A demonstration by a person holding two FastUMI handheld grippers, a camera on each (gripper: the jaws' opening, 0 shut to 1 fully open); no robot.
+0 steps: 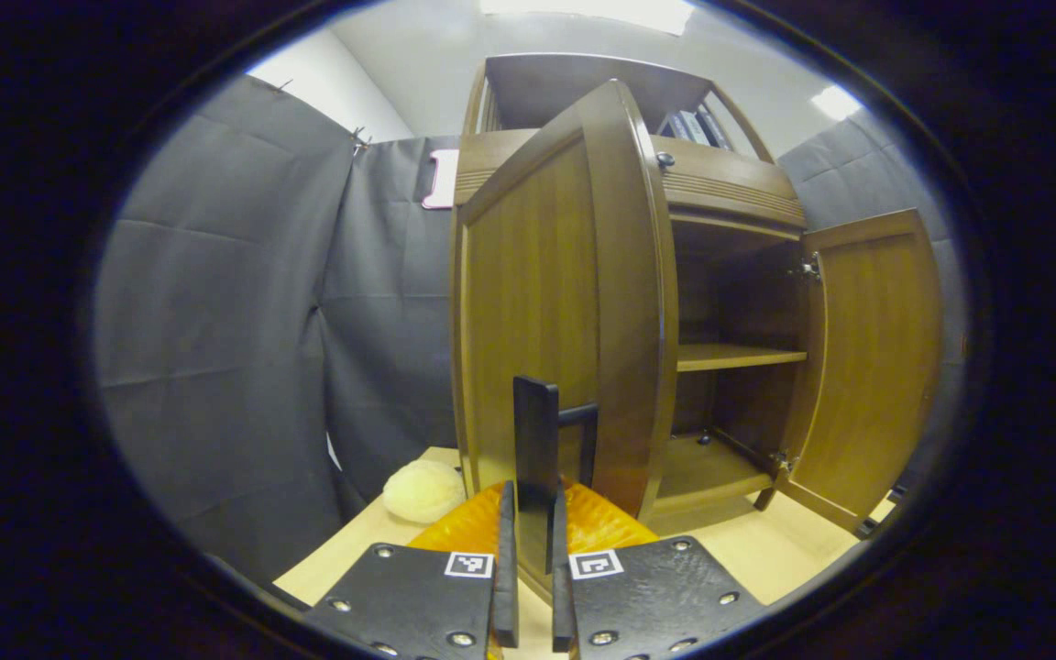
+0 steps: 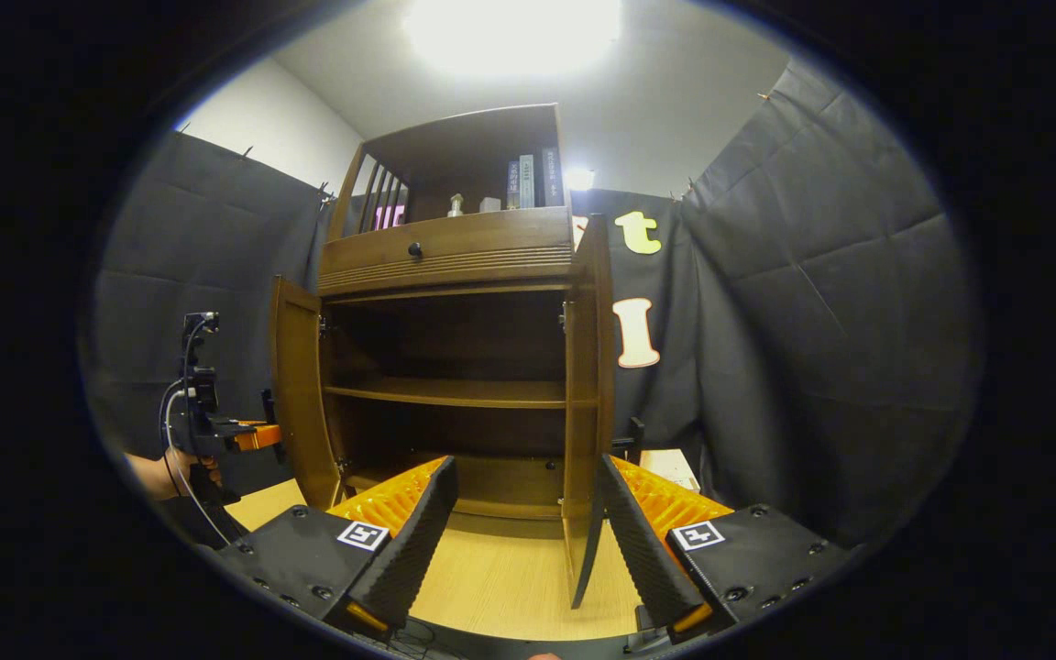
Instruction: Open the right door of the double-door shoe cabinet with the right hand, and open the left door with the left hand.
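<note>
The brown shoe cabinet [image 2: 455, 257] stands with both doors swung out. In the left gripper view the left door [image 1: 546, 302] fills the middle, and its dark upright handle [image 1: 535, 440] runs down between my left gripper's [image 1: 529, 577] fingers, which are shut on it. Farther right the right door [image 1: 867, 367] hangs wide. In the right gripper view the right door [image 2: 588, 394] is seen edge-on, its lower edge between the spread fingers of my open right gripper [image 2: 523, 550] and close to the right-hand finger. The left gripper [image 2: 216, 431] and a hand [image 2: 157, 472] show at the left door [image 2: 294, 394].
Inside the cabinet are a bare middle shelf [image 2: 455, 392] and a bottom board. Above are a drawer with a dark knob [image 2: 415, 249] and books [image 2: 528, 183]. A cream round object [image 1: 423, 490] lies on the light wooden floor [image 2: 491, 587] left of the cabinet. Black cloth walls stand close around.
</note>
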